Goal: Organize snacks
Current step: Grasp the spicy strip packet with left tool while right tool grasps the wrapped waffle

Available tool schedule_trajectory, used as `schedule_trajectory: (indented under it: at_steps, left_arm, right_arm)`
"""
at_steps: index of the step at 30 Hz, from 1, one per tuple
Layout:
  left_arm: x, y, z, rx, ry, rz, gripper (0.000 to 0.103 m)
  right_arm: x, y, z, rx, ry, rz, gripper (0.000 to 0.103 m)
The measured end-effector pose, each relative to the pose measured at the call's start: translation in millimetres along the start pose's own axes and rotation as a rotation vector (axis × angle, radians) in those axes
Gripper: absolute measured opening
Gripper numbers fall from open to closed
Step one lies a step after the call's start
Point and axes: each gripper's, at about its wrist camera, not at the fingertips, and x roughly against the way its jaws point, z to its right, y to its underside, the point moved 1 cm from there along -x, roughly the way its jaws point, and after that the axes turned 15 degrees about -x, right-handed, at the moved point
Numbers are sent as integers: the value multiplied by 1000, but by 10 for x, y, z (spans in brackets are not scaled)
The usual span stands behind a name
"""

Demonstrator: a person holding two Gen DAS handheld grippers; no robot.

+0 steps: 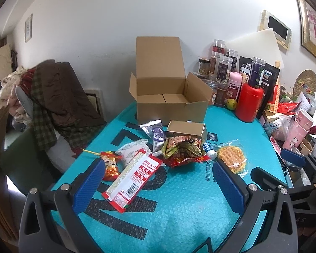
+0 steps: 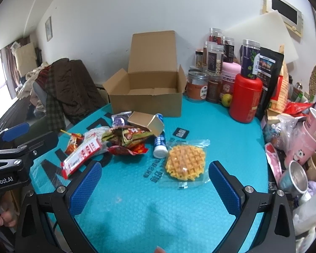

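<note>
Left wrist view: the left gripper hovers with jaws spread and holding nothing over a teal mat, its blue pads flanking a long red-and-white snack packet. Behind the packet, toward the open cardboard box, lies a jumble of snacks — a crumpled red bag, a small gold carton and a purple sachet. Right wrist view: the right gripper, jaws likewise released and empty, faces a wrapped waffle lying apart from the box, just beside a blue-and-white tube.
</note>
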Motion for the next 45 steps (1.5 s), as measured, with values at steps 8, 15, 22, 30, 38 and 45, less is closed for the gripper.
schedule_trajectory:
  at_steps: [8, 15, 22, 30, 38, 45]
  left_arm:
    - [-263, 112, -88, 13, 35, -48, 103]
    - [-554, 268, -179, 33, 59, -134, 103]
    - [-915, 387, -306, 44, 55, -209, 103]
    - [-1249, 390, -374, -46, 61, -251, 103]
    - [-1525, 437, -444, -84, 103, -304, 97]
    - [-1547, 455, -290, -137, 120, -331, 53]
  right_arm:
    - [-302, 57, -18, -6, -47, -48, 103]
    - [-540, 121, -102, 25, -95, -95, 103]
    - [-747, 153, -181, 57, -109, -130, 103]
    - [-986, 128, -195, 53, -104, -173, 103]
    - [-1119, 117, -170, 39, -88, -203, 103]
    - [-1142, 109, -120, 21, -89, -214, 103]
